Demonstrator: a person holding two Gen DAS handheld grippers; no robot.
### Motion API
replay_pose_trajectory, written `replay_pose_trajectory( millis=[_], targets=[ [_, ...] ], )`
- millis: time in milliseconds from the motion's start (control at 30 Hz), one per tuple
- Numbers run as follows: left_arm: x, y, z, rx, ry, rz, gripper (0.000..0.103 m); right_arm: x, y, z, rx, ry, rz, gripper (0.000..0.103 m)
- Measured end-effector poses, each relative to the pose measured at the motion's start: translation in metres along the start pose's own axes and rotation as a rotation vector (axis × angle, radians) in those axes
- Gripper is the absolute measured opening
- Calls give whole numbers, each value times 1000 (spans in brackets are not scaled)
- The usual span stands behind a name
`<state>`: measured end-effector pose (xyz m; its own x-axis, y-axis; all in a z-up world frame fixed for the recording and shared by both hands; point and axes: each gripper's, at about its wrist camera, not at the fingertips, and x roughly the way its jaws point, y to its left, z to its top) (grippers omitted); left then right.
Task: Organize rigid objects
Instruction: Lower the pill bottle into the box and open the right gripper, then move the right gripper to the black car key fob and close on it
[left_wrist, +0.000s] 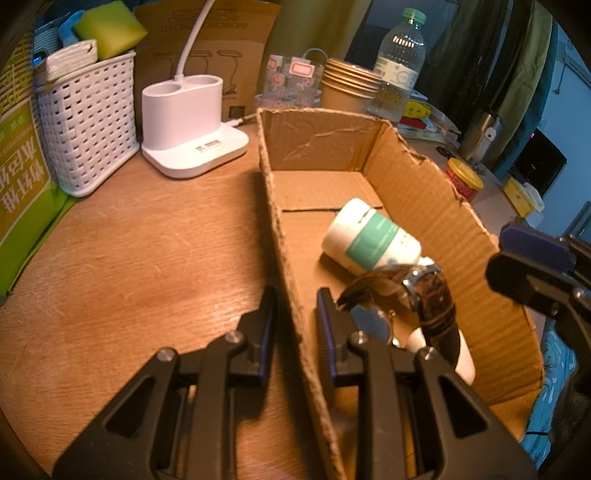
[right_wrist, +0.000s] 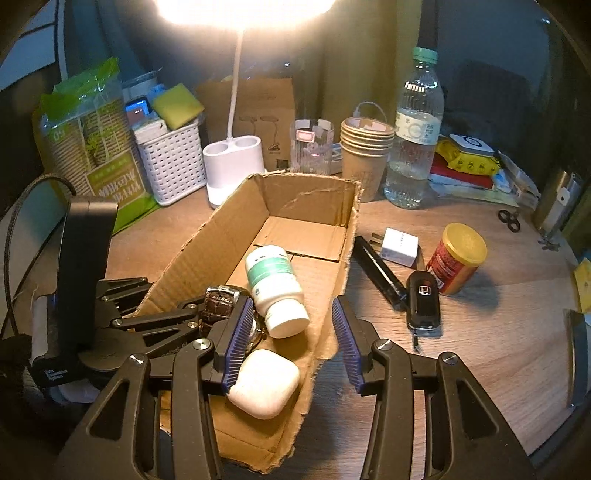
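An open cardboard box (left_wrist: 424, 177) (right_wrist: 207, 236) lies on the wooden desk. Inside are a white pill bottle (left_wrist: 369, 236) (right_wrist: 275, 284) on its side, a brown-strap wristwatch (left_wrist: 432, 295) (right_wrist: 218, 301) and a white earbud case (right_wrist: 264, 384). My left gripper (left_wrist: 293, 325) straddles the box's left wall, its jaws a little apart around the cardboard. My right gripper (right_wrist: 291, 343) is open and empty, straddling the box's right wall near the front. On the desk right of the box lie a black pen (right_wrist: 380, 273), a white charger (right_wrist: 399, 245), a car key (right_wrist: 423, 301) and a red tin (right_wrist: 456, 258).
At the back stand a white basket (right_wrist: 173, 162), a desk lamp base (right_wrist: 232, 166), a glass (right_wrist: 312, 149), stacked paper cups (right_wrist: 364, 155) and a water bottle (right_wrist: 415, 133). A green bag (right_wrist: 92, 147) stands at the left. Packets (right_wrist: 469, 158) lie at the back right.
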<state>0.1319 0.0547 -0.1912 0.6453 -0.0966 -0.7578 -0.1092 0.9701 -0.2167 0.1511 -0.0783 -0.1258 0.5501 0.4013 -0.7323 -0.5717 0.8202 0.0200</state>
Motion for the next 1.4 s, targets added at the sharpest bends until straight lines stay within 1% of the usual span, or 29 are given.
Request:
replay_pose_trajectory(
  millis=[233, 367, 533, 733, 1233, 1400],
  targets=[
    [0, 0, 0, 0, 0, 0, 25, -9, -18, 0, 41, -25, -18, 52],
    [0, 0, 0, 0, 0, 1, 27, -12, -33, -3, 69, -31, -42, 53],
    [0, 0, 0, 1, 0, 0, 29, -14, -52, -7, 98, -33, -71, 53],
    [0, 0, 0, 1, 0, 0, 30, -12, -72, -13, 127, -25, -106, 53],
    [0, 0, 0, 1, 0, -1, 30, 21, -101, -20, 158, 32, -151, 53],
    [0, 0, 0, 1, 0, -1, 30, 32, -105, -21, 160, 51, -165, 53]
  ],
)
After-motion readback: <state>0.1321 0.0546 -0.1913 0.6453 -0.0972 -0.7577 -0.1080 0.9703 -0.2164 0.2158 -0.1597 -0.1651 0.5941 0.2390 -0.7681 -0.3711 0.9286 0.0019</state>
